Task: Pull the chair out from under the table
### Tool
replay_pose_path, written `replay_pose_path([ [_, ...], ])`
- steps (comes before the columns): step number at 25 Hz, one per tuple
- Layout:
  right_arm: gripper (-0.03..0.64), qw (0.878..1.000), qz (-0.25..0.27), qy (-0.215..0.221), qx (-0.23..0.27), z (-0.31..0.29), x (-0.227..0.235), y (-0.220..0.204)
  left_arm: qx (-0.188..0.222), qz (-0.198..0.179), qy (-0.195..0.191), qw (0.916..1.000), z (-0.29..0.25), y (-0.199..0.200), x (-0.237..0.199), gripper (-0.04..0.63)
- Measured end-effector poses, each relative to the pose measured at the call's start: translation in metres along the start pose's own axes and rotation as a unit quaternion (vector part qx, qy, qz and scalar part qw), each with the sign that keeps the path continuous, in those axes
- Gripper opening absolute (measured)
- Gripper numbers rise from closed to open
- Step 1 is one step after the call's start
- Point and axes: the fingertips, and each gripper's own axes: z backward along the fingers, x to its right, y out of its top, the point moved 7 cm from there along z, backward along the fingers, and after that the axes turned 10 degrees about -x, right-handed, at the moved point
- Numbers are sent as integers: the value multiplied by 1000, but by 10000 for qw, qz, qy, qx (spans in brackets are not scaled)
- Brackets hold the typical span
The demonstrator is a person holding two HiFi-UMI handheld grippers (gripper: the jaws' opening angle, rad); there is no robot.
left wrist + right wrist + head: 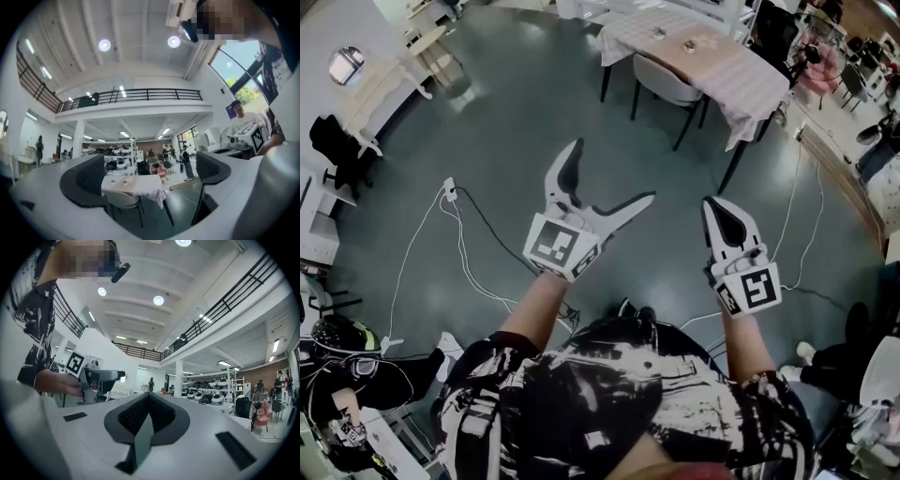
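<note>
The left gripper is held with its jaws spread wide, and nothing is gripped between them. The step in hand is judged to be the approach, and it is done well if this open gripper is carried across the floor, past the white cables, until the top edge of the backrest is taken between the jaws. Only then should the jaws be closed and the chair drawn straight back, so that the tablecloth is not caught. The chair is seen pushed in under the table, well apart from both grippers; in the left gripper view it is framed in the gap between the jaws, but far away. The right gripper is kept with its jaws pressed together, empty.
</note>
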Motion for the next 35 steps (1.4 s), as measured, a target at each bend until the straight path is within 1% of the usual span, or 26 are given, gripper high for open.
replay_pose_path([
  [2,0,10000,-5,9,12,0,1,-3,144,-271,149,9994,1,4,2,572],
  [5,0,10000,-25,27,34,2,11,-7,216,-364,230,9988,-5,6,2,572],
  [7,0,10000,-49,1,15,5,19,-13,165,-383,219,9989,-14,-1,2,572],
  [11,0,9999,-127,-27,-29,8,24,-22,34,-358,185,9992,-23,-12,2,572],
  [15,0,9999,-149,35,-36,5,27,-23,-208,-283,159,9993,-25,-17,0,572],
  [22,0,9998,-140,145,-28,7,63,-28,-311,-243,155,9991,-56,-18,16,572],
  [26,0,9996,-122,237,-4,5,81,-32,-314,-208,237,9990,-67,-23,22,572],
  [30,0,9995,-185,271,-41,-9,91,-36,-510,-195,245,9982,-75,-32,12,572],
  [35,0,9993,-233,253,-120,-43,106,-50,-523,-67,231,9983,-100,-51,-16,572],
])
